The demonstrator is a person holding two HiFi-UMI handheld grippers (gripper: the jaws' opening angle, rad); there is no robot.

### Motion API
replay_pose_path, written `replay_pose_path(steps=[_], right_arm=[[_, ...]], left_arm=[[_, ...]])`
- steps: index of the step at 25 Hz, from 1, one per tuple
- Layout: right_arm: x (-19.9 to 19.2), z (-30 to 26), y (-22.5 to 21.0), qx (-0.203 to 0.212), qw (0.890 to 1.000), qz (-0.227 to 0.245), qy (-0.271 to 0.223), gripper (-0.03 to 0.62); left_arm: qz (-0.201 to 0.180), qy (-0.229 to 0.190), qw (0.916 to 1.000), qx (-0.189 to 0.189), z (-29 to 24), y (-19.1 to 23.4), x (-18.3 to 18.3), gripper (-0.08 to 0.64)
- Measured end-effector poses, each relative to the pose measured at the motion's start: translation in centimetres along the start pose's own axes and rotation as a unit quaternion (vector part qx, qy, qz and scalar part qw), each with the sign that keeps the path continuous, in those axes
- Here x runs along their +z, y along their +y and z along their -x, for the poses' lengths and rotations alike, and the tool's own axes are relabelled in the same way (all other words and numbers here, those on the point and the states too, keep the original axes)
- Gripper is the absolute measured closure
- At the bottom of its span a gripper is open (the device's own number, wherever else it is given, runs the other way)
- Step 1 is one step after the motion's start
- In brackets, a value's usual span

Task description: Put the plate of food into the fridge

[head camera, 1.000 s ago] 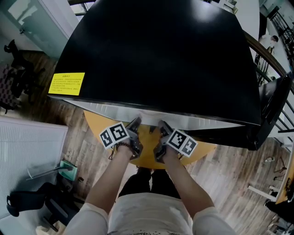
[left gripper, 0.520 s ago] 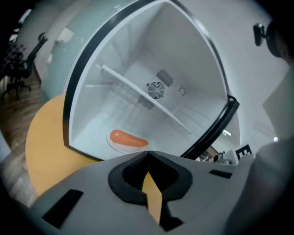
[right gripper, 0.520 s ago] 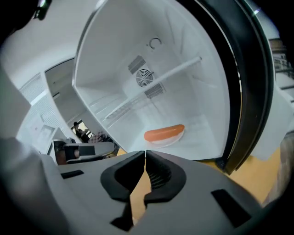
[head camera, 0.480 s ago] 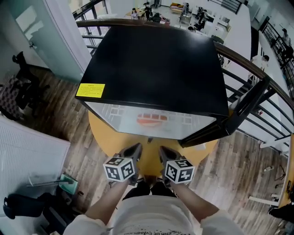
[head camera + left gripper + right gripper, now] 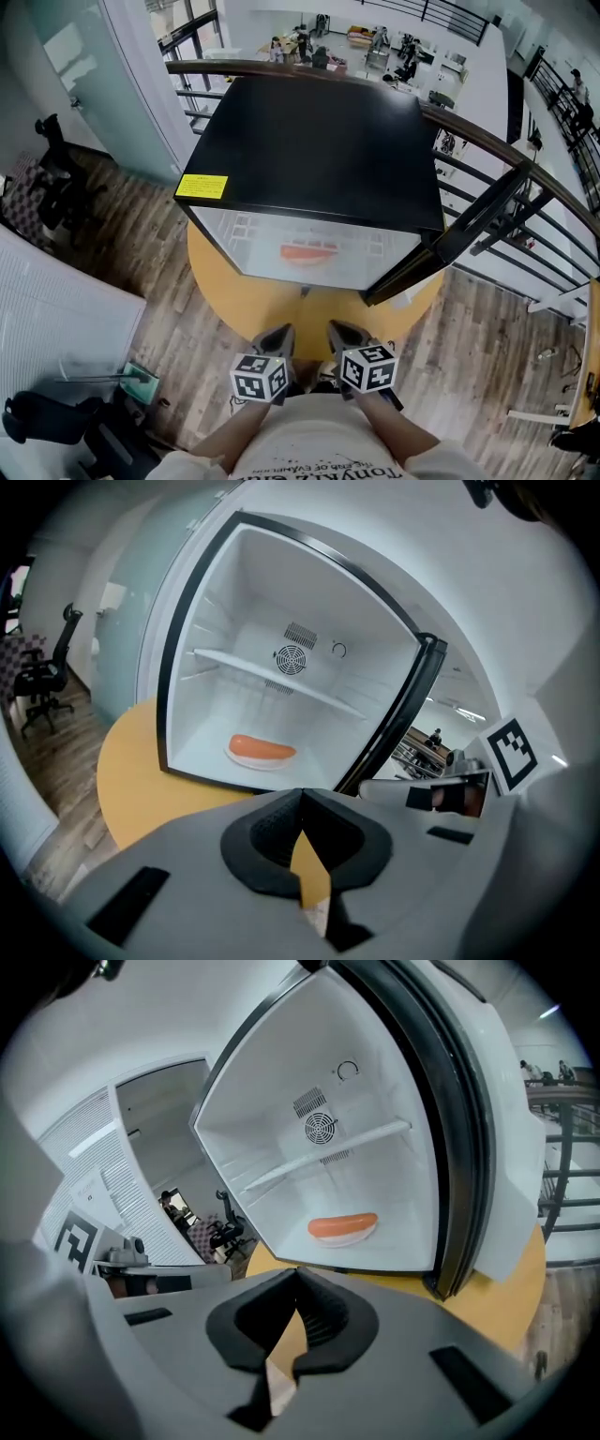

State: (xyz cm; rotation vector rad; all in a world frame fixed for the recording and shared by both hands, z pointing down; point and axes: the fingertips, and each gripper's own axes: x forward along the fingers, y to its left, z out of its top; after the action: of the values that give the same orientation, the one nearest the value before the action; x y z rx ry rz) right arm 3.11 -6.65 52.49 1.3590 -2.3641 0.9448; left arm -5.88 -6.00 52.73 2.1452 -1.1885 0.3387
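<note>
Since the plate of food [image 5: 308, 251] already sits on the fridge [image 5: 319, 141] floor, under the single shelf [image 5: 281, 678] and at 12 o'clock from where we stand, we judge the placing done and the door [image 5: 469, 230] the one thing left. The sausage lies across the plate, well inside the front lip, so nothing should foul the seal.

The door hangs wide at about 2 o'clock, edge-on to us. Our left gripper [image 5: 278, 331] and right gripper [image 5: 336, 328] hover low at 6 o'clock, well apart from the cabinet, above the round yellow platform [image 5: 309, 314] it stands on. Both have their jaws pressed together with nothing held (each gripper view shows the tips meeting on empty air).

To finish cleanly, we would send the right gripper out to 2 o'clock, lay its closed jaws flat against the door's outer face near the free edge, and push in a smooth arc toward 11 o'clock. A slow finish matters; a slam could jolt the sausage off the plate.
</note>
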Motion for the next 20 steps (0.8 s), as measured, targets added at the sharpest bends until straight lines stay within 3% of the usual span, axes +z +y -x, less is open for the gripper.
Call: replay_pose_path(steps=[4,20], right_arm=[[0.1,1.1,-0.1,0.003,1.0,0.006,0.0,0.566],[0.3,1.3,1.6,0.029,0.999,0.011,-0.007,0.566]], left_arm=[[-0.033,0.01,0.9994,-0.005,0.3,-1.2,-0.3,0.535],[-0.014,-0.004,0.9999,-0.008,0.8,-1.8,0.1,0.535]])
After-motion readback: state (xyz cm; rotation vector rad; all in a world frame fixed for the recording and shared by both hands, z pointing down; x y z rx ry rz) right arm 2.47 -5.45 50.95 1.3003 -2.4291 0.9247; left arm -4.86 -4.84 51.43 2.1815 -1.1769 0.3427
